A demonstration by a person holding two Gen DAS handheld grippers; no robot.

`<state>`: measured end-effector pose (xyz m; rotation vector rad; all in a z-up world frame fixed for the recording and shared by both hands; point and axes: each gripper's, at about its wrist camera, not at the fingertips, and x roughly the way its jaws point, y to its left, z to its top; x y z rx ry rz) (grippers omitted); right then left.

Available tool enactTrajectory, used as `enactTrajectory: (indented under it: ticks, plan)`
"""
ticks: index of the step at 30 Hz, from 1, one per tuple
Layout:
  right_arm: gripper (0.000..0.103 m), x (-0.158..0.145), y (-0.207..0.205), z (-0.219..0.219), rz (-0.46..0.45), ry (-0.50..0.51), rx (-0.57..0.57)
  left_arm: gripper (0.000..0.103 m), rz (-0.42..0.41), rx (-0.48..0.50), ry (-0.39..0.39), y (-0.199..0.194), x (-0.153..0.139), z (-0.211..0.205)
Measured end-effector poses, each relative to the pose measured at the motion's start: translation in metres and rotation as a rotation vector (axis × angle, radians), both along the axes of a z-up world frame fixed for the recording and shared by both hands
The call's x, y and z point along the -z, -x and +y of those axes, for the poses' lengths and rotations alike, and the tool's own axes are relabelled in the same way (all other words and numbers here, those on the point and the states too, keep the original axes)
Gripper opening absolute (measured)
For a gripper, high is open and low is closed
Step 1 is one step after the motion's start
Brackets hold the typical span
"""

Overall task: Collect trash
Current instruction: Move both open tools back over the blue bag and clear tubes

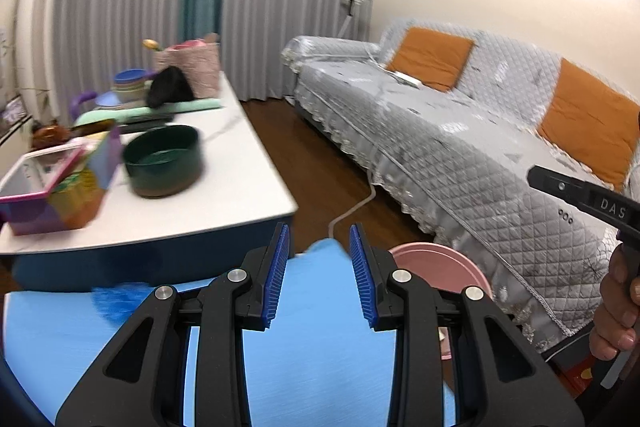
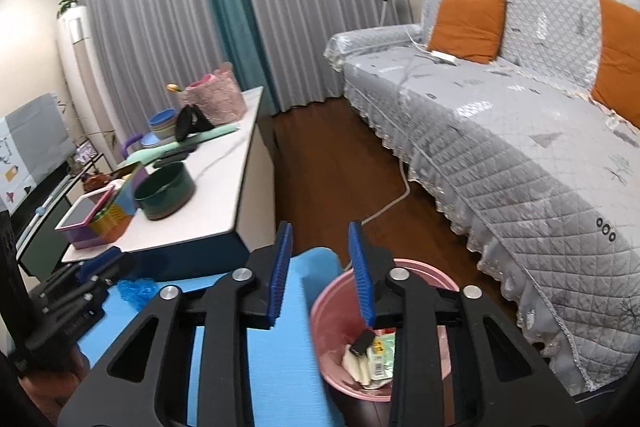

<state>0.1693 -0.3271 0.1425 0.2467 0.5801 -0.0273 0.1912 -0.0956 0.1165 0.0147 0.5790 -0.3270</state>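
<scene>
A pink trash bin [image 2: 332, 311] stands on the floor beside a light blue mat [image 2: 276, 359]. It holds several pieces of trash [image 2: 372, 355], among them white and green wrappers and a small black item. My right gripper [image 2: 320, 267] is open and empty, above the bin's left rim. My left gripper [image 1: 319, 271] is open and empty over the blue mat [image 1: 312, 347]; the bin's rim [image 1: 436, 263] shows just to its right. A crumpled blue scrap [image 2: 136, 289] lies on the mat's far left; it also shows in the left wrist view [image 1: 116, 301].
A white low table [image 1: 224, 203] carries a dark green bowl [image 1: 164, 159], a colourful box [image 1: 60, 191], a pink basket [image 1: 192, 67] and dishes. A grey quilted sofa [image 1: 460, 147] with orange cushions stands right. A white cable [image 1: 352, 207] crosses the wooden floor.
</scene>
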Motion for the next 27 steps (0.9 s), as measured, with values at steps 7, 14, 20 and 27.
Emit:
enactTrajectory:
  ticks: [7, 14, 20, 27]
  plan:
    - [0.025, -0.004, 0.002, 0.041, -0.025, -0.019, -0.053, 0.032, -0.024, -0.088, -0.024, 0.008, -0.015, 0.079]
    - [0.025, 0.01, -0.004, 0.09, 0.005, -0.046, -0.114, 0.032, -0.022, -0.156, -0.05, 0.0, -0.014, 0.159]
    - [0.025, 0.029, -0.011, 0.144, 0.035, -0.055, -0.18, 0.032, 0.002, -0.208, 0.017, -0.006, 0.003, 0.206]
    - [0.027, 0.061, -0.015, 0.207, 0.066, -0.036, -0.237, 0.032, -0.047, -0.178, -0.052, -0.009, 0.005, 0.22]
